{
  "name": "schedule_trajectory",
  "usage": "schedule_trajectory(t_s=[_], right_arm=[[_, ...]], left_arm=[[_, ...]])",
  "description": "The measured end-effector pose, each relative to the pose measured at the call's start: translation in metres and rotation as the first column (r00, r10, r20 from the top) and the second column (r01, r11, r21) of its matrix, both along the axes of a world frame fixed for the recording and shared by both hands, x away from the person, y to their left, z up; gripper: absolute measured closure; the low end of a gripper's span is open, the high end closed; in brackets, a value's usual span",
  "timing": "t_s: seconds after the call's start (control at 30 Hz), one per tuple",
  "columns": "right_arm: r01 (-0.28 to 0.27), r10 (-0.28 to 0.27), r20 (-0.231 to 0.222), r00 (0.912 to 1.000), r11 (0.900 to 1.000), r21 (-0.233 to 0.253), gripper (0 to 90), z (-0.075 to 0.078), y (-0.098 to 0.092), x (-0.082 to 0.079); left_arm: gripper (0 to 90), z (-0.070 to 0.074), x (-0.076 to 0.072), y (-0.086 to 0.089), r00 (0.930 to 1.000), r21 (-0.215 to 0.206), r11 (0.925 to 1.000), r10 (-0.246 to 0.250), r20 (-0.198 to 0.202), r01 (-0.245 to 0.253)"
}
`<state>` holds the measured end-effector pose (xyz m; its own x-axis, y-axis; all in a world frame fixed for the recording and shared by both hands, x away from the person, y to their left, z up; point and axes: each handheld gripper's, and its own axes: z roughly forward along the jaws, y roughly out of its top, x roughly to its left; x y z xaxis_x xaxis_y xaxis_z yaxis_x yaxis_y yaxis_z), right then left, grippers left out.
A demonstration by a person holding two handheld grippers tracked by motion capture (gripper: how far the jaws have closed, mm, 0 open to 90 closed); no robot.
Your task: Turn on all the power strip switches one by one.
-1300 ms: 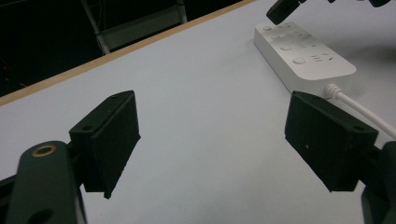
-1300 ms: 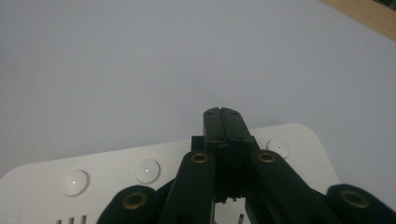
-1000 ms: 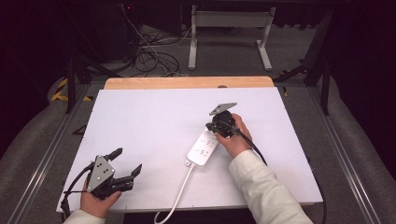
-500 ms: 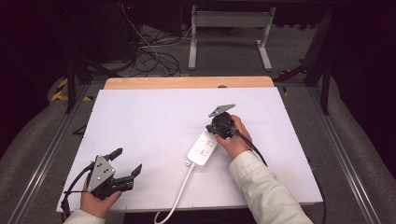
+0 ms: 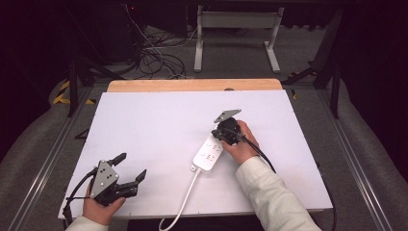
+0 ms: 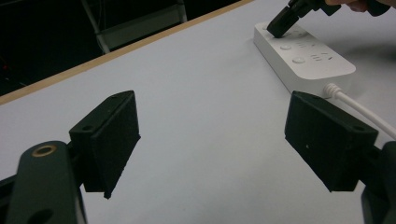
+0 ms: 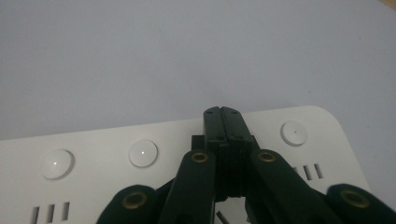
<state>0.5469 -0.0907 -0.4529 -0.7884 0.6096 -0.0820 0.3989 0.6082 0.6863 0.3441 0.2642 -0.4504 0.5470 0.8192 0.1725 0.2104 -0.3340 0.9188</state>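
Down at the right gripper [image 7: 222,112], the two black jaws are pressed flat together with no gap between them and nothing caught there. Their joined tips rest on the top face of the white power strip [image 7: 154,140], in the row of round buttons, with two buttons to one side and a single button [image 7: 294,133] to the other. Whether the tips sit on a button of their own cannot be told, since the jaws cover that spot. Socket slots show along the near edge of the strip in the right gripper view.

From the left gripper view, the same closed tips [image 6: 280,25] meet the far end of the power strip [image 6: 308,58], tilted down onto it from above.

In the high view, the right gripper [image 5: 220,136] is held in the person's right hand [image 5: 243,142], with a pale sleeve [image 5: 274,197] running back to the bottom edge. The power strip [image 5: 208,155] lies slanted near the middle of the white table top [image 5: 159,125], its white cord [image 5: 185,197] trailing toward the near edge.

The left gripper [image 5: 131,166] has its jaws spread wide, holding nothing; in its own view the left gripper [image 6: 212,135] shows only bare table surface between its two pads. It sits at the near left corner of the table in the left hand [image 5: 98,209], well apart from the strip.
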Motion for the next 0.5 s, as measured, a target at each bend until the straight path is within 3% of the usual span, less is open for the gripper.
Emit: schedule_trajectory(t_s=[0.5], right_arm=[[0.011, -0.01, -0.026, 0.9996, 1.0, 0.016, 90.0, -0.0011, -0.001, 0.0023]], left_arm=[[18.1, 0.0001, -0.0003, -0.0003, 1.0, -0.001, 1.0, -0.004, -0.001, 0.004]])
